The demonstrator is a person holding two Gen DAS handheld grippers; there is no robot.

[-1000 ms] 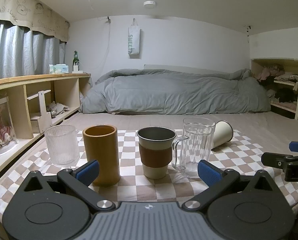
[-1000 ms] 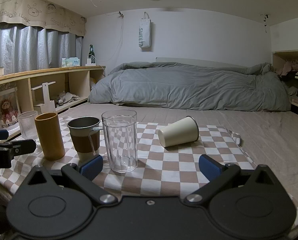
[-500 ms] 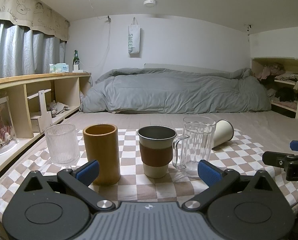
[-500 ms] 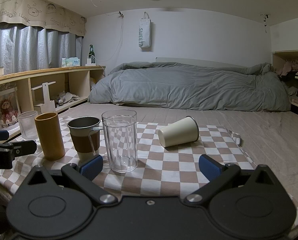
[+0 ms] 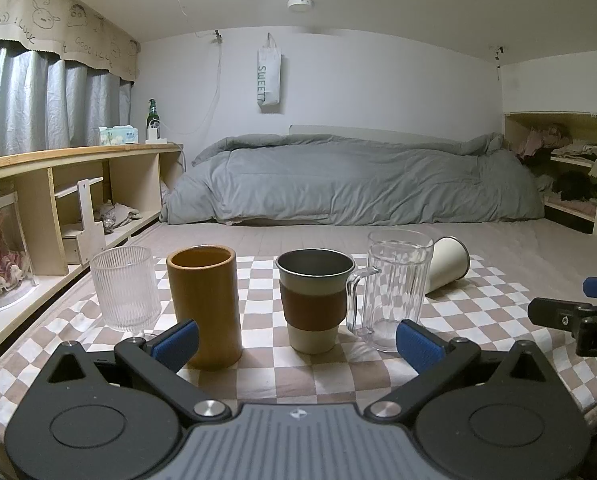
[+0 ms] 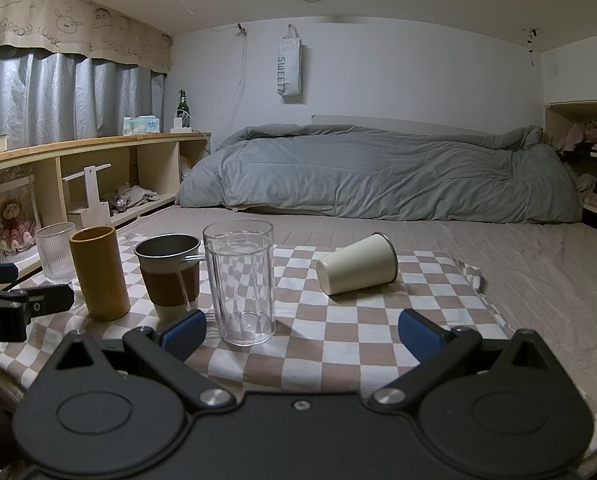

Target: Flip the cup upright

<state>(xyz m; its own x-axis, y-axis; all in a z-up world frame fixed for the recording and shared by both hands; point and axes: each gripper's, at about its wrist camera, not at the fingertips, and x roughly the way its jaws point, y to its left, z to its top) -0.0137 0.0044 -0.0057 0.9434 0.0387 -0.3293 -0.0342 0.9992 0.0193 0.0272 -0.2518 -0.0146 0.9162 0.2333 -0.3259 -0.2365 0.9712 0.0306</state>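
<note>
Cream cup [image 6: 356,265]: tapered, smooth matte wall with a thin dark metal rim, lying on its side on the checkered cloth [image 6: 338,344], mouth turned toward the far right, base toward the row of upright vessels. No print legible on it. Bare cloth lies around it on every side; the cloth's far right corner [image 6: 472,276] is rumpled just beyond it.

Clear faceted mug [image 6: 240,280]: nearest neighbour, upright, handled, standing apart from the cup.

Grey cup with brown sleeve [image 5: 313,300]: upright, metal-looking rim, pale base.

Ochre cylinder cup [image 5: 203,304]: upright, straight-sided, matte.

Ribbed glass [image 5: 125,288]: upright, fluted, last in the row at the left.

Right gripper [image 6: 300,330]: blue-padded fingers spread wide, holding nothing, low over the cloth's near edge, short of the cup.

Left gripper [image 5: 296,340]: likewise spread and unloaded, facing the row.

Wall bag [image 6: 289,66]: white, lettered "SWEET".

Curtain valance [image 6: 70,28]: cartoon faces, "GOOD LUCK" (hand-drawn style).

Grey duvet [image 6: 378,176]: bunched across the far end of the bed.
</note>
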